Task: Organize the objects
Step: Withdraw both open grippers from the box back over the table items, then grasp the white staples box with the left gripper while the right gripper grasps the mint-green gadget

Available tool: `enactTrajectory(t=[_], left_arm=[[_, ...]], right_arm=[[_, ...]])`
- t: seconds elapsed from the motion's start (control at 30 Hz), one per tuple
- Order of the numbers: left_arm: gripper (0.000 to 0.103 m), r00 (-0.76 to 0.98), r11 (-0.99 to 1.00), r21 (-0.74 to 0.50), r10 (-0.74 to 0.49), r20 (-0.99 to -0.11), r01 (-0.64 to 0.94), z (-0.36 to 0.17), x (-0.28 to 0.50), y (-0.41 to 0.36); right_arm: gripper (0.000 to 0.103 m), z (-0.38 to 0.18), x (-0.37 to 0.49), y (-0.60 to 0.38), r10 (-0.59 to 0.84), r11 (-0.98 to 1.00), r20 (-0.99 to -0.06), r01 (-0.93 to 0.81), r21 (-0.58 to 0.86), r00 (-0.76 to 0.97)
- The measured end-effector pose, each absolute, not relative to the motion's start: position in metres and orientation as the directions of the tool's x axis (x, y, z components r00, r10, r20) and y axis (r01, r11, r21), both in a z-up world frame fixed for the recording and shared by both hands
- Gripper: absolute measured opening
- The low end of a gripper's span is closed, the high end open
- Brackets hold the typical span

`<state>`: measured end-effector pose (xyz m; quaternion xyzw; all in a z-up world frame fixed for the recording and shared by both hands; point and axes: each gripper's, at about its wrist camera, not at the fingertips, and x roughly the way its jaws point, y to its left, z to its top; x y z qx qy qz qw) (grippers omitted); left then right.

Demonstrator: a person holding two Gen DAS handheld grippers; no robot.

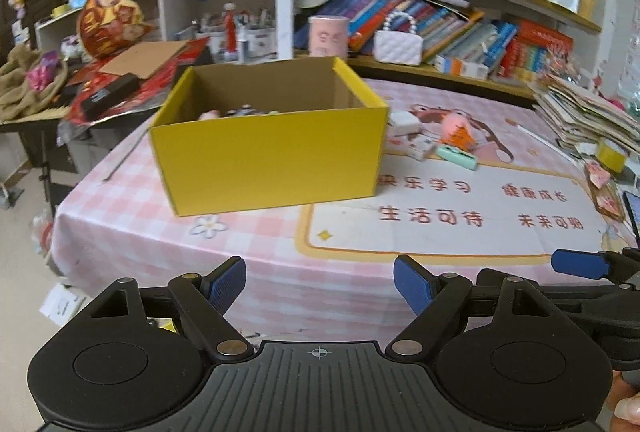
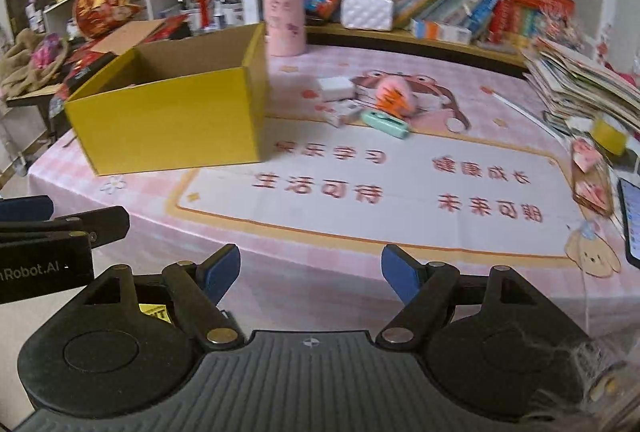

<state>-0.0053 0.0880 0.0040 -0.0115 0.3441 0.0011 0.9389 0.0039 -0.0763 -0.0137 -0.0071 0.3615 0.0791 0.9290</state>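
Your left tongs (image 1: 320, 284) and right tongs (image 2: 312, 274) are both wide apart and hold nothing. The yellow box (image 1: 266, 152) sits on the worktop (image 1: 160, 244), small toys (image 1: 456, 136) just beside it.

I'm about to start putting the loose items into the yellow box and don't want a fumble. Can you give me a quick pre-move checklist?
1. Left gripper empty, open: ok.
2. Right gripper empty, open: ok.
3. Yellow box upright, top open: ok.
4. Room left in box: ok; a few small things show at its bottom.
5. Loose items beside box in view, mint case, white block: ok.
6. Grippers near those items: not ok; both hang over the table's near edge.
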Motion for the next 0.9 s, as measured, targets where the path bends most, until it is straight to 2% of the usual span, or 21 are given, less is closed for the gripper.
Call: enactTrajectory(t=[0.73,0.9], left_arm=[[0.083,0.709,0.992,-0.017,-0.104,-0.697,0.129,-0.011,0.083,-0.018],[0.081,0.703,0.992,-0.029,-0.109,-0.703,0.124,-0.016,0.111,-0.037]], right_arm=[[0.077,-0.023,0.08,-0.186,0.026,0.999,-0.712,0.001,0.038,0.701],[0.069,-0.025,0.111,-0.207,0.038,0.998,-0.713,0.009,0.063,0.7]])
